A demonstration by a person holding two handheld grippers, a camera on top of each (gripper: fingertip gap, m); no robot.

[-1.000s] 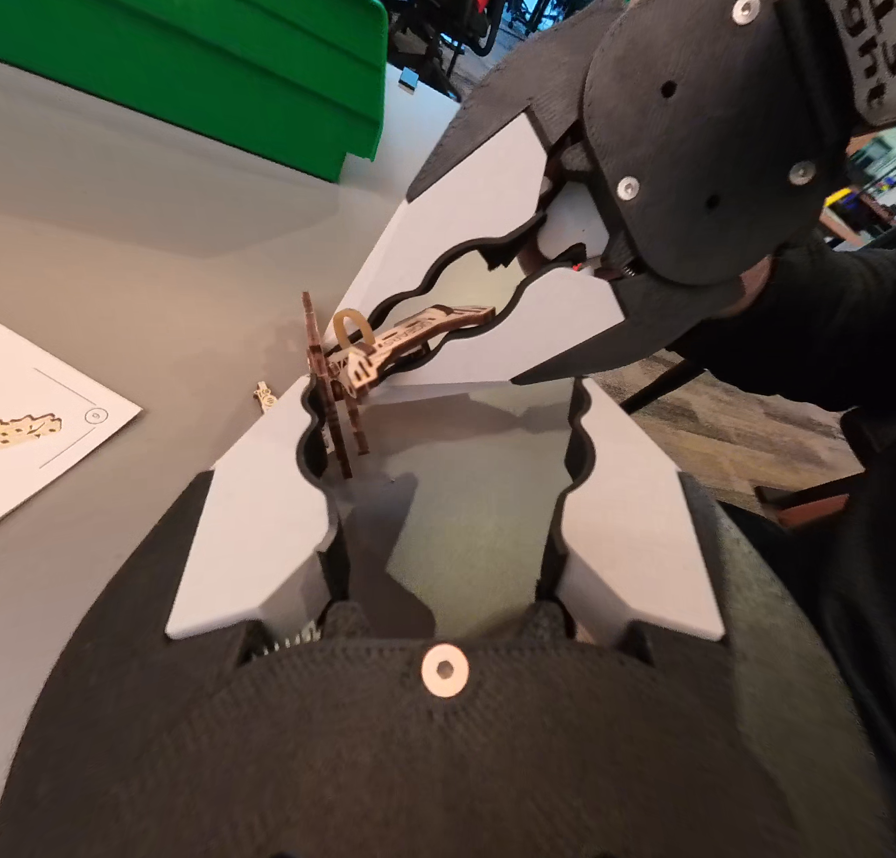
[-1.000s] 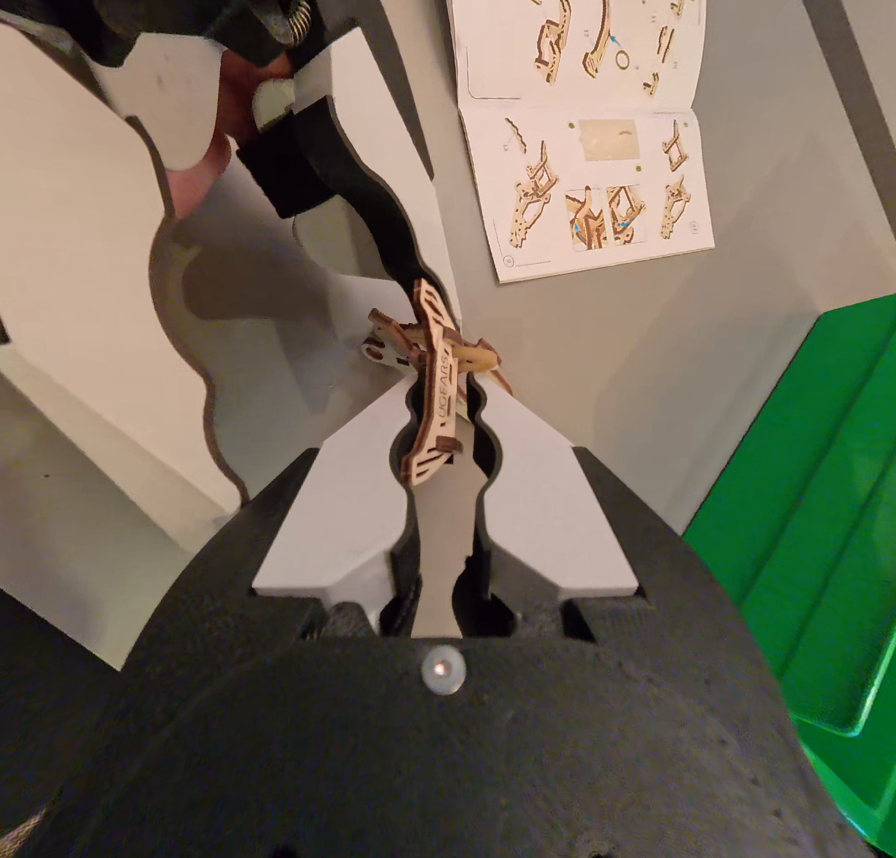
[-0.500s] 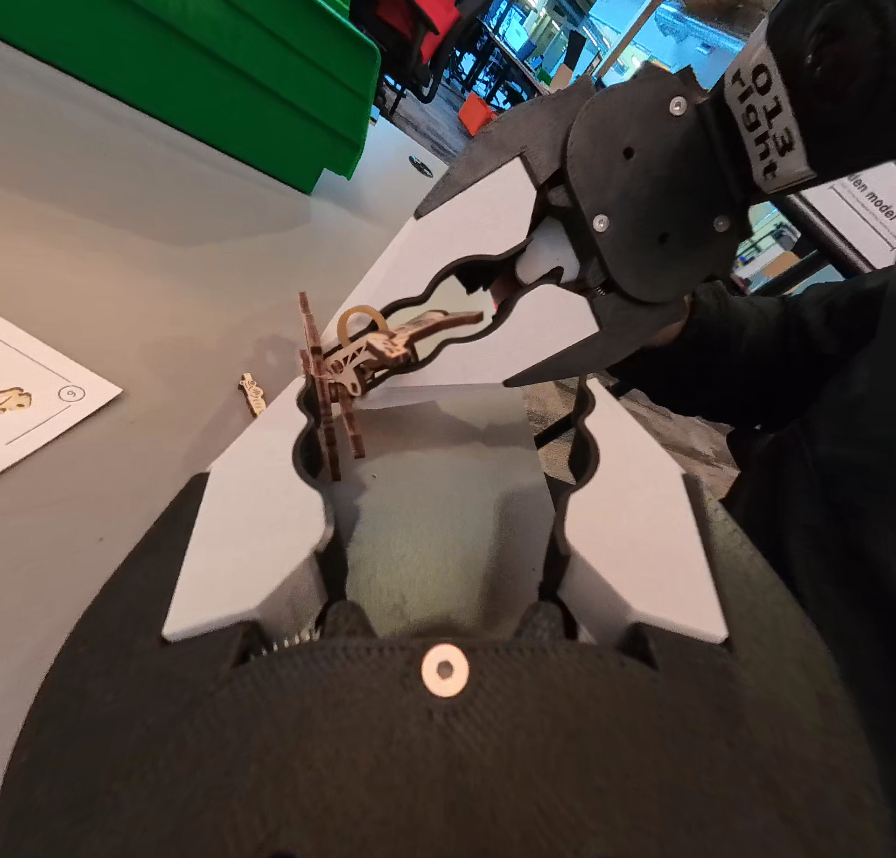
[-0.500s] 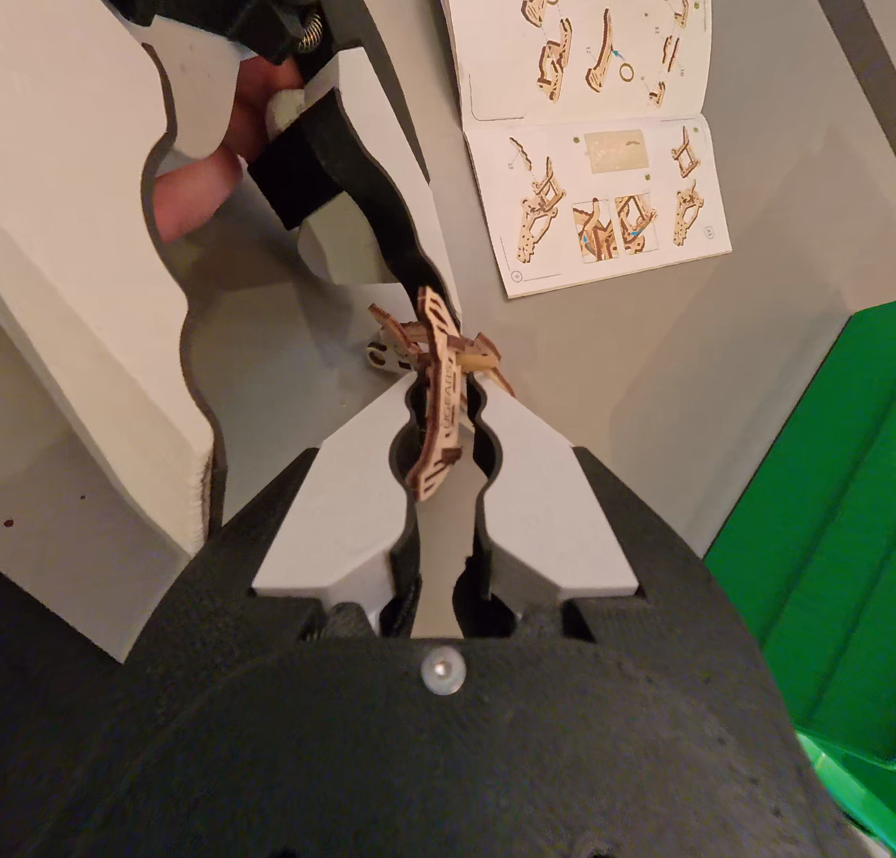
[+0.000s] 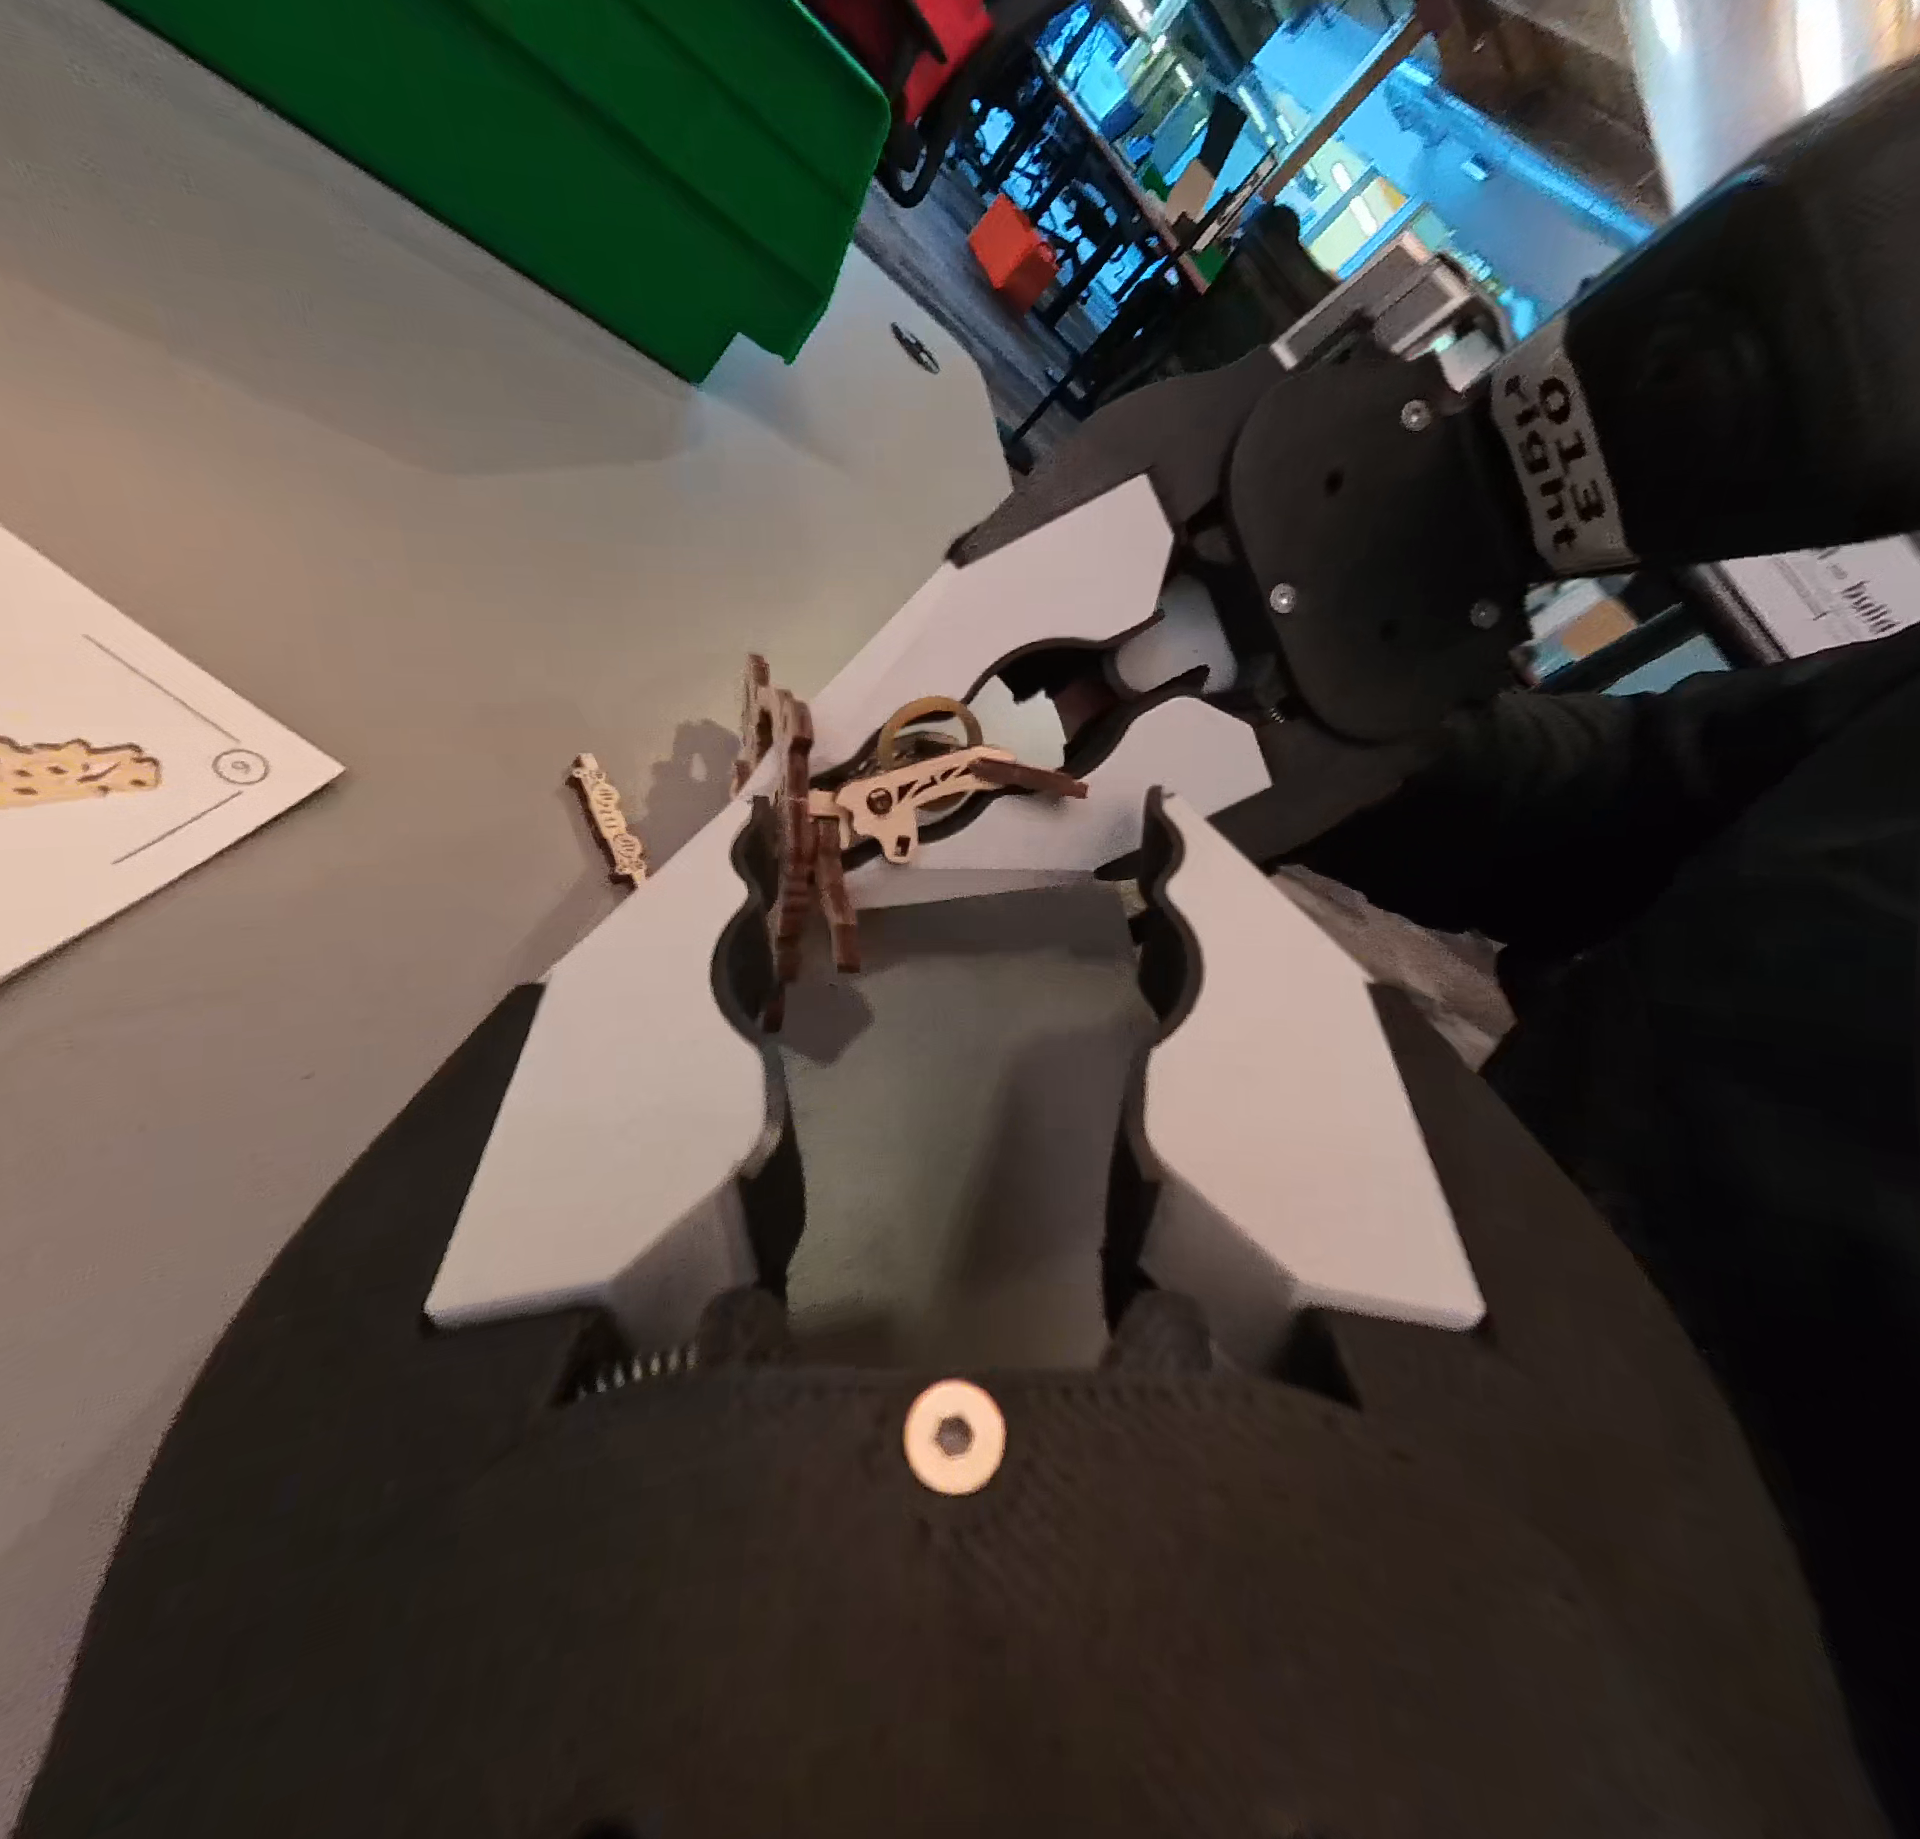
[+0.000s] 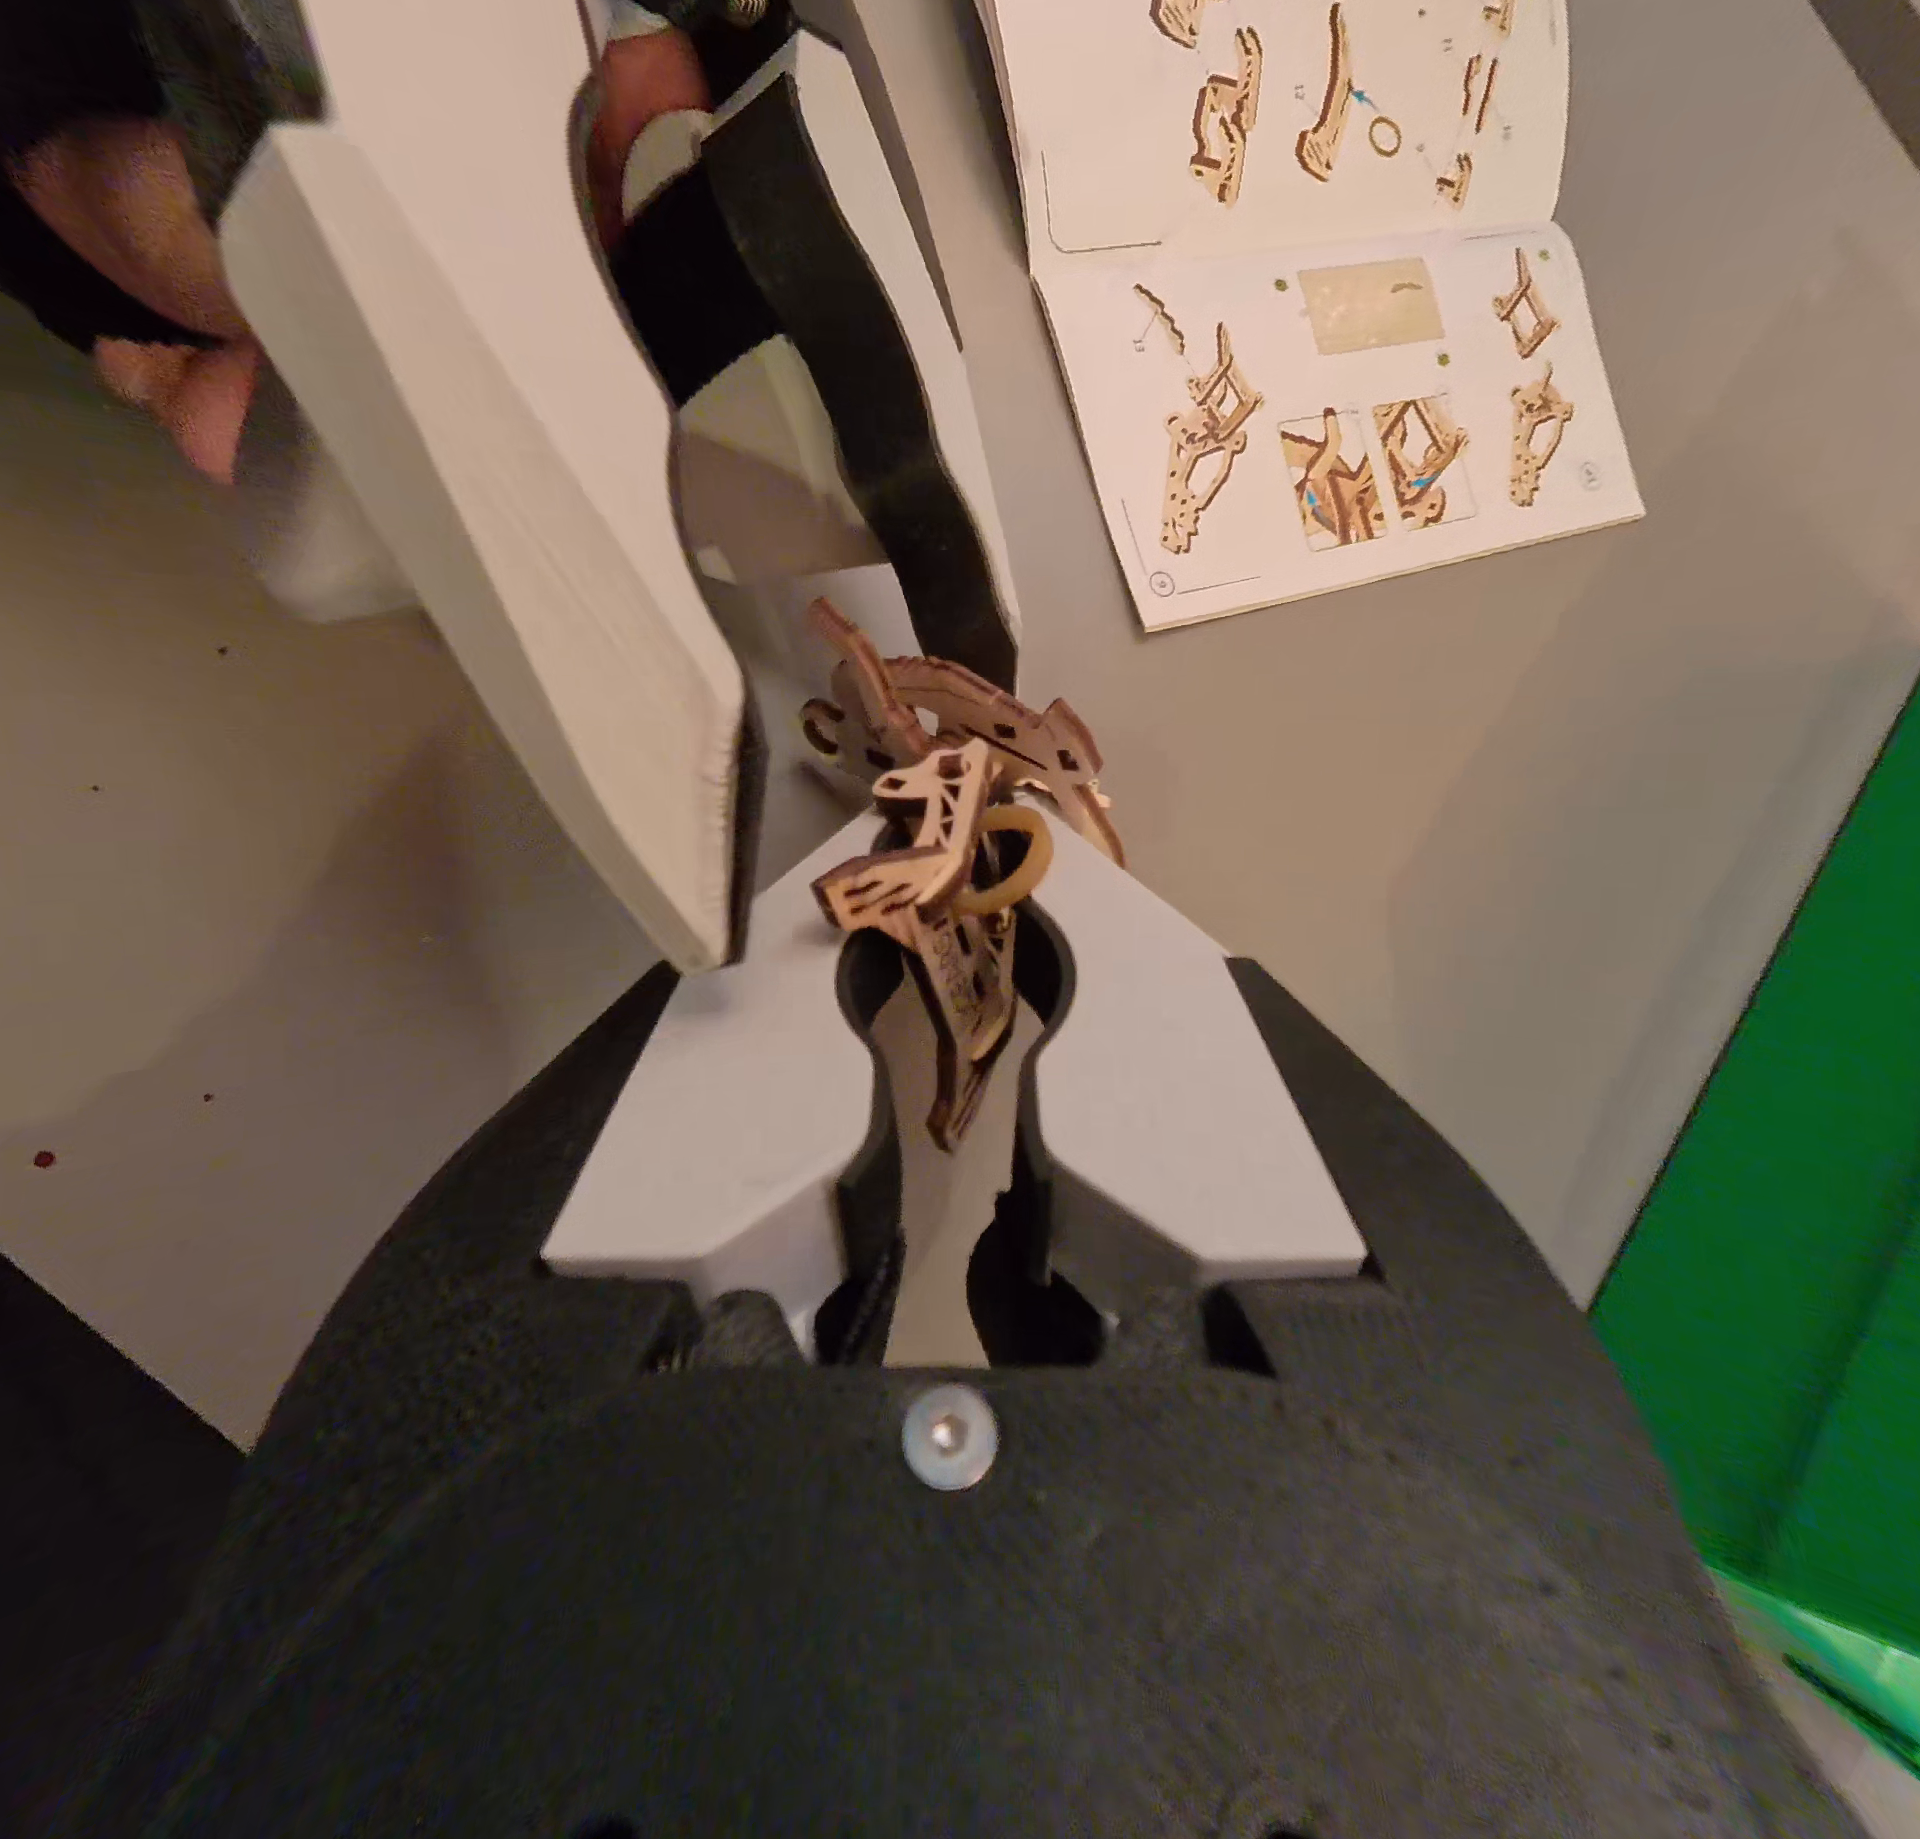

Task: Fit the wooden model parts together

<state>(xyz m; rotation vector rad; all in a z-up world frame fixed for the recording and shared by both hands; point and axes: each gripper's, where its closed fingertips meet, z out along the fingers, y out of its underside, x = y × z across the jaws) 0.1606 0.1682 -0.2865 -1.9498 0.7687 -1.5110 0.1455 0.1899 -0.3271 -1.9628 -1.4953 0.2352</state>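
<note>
The model (image 6: 940, 854) is a small cluster of thin laser-cut plywood pieces, pale on the faces and burnt dark brown along the edges, with slots and cut-out lattice patterns; a tan rubber ring (image 6: 1013, 859) loops through it near the top. In the right wrist view it sits at the centre of the frame, its long engraved piece running down between the fingers of the right tool (image 6: 951, 916), which is clamped on that piece. In the left wrist view the model (image 5: 831, 833) lies at about 12 o'clock from the left tool (image 5: 951, 854), whose jaws stand wide apart; a dark upright part of the model rests against the inner edge of its left finger (image 5: 644, 1020), and I cannot tell whether it presses on it. A loose wooden strip (image 5: 608, 833) lies on the grey counter (image 5: 312, 501) at about 10 o'clock from the model, well apart from an open instruction booklet (image 6: 1330, 262). A green bin (image 5: 499, 96) stands farther back on the counter.
</note>
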